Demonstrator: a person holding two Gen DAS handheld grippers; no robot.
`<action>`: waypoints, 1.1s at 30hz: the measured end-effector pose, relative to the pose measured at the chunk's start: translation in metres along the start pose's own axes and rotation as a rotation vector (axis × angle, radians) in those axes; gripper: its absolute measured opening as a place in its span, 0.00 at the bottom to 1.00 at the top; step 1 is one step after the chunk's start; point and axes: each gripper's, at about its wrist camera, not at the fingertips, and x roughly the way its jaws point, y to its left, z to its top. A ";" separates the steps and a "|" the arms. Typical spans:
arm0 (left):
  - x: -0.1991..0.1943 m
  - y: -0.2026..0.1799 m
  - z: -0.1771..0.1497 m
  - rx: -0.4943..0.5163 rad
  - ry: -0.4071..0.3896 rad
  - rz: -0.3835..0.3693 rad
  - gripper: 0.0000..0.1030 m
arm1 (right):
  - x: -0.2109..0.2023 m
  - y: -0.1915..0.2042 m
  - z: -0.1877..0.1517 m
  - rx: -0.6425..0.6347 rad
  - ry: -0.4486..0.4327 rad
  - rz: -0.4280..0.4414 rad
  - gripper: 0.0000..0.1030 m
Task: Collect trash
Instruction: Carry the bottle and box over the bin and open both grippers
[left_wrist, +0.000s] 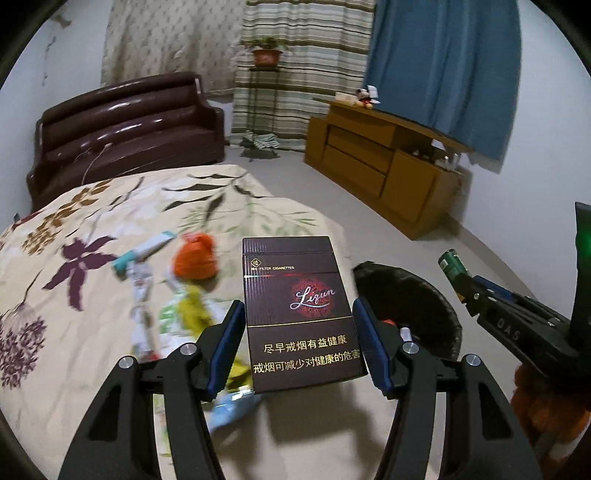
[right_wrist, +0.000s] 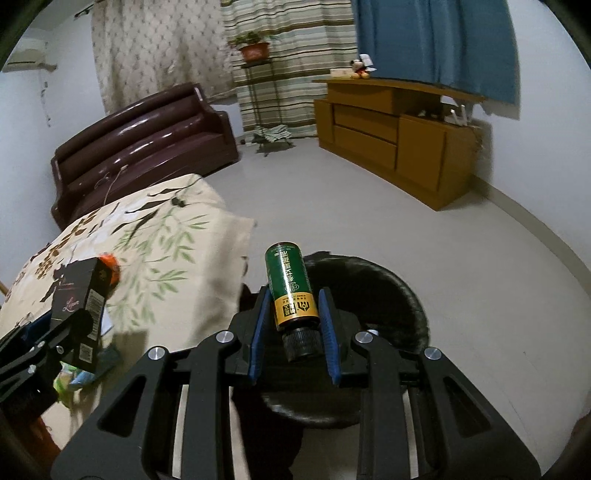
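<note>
My left gripper is shut on a dark maroon cigarette pack and holds it above the edge of the floral bed. The pack also shows in the right wrist view. My right gripper is shut on a green and yellow bottle, held cap toward the camera above the black trash bin. The bin and the bottle also show in the left wrist view. An orange wrapper, a teal and white packet and other scraps lie on the bed.
A dark brown sofa stands behind the bed. A wooden cabinet stands by the right wall under a blue curtain. A plant stand is at the striped curtain. Grey floor lies between them.
</note>
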 end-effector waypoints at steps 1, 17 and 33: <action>0.004 -0.007 0.000 0.010 0.003 -0.004 0.57 | 0.001 -0.005 0.000 0.007 0.001 -0.004 0.25; 0.058 -0.070 0.005 0.103 0.065 -0.012 0.53 | 0.031 -0.054 -0.005 0.077 0.030 -0.036 0.25; 0.074 -0.079 0.009 0.111 0.086 -0.007 0.53 | 0.053 -0.072 -0.011 0.119 0.061 -0.038 0.29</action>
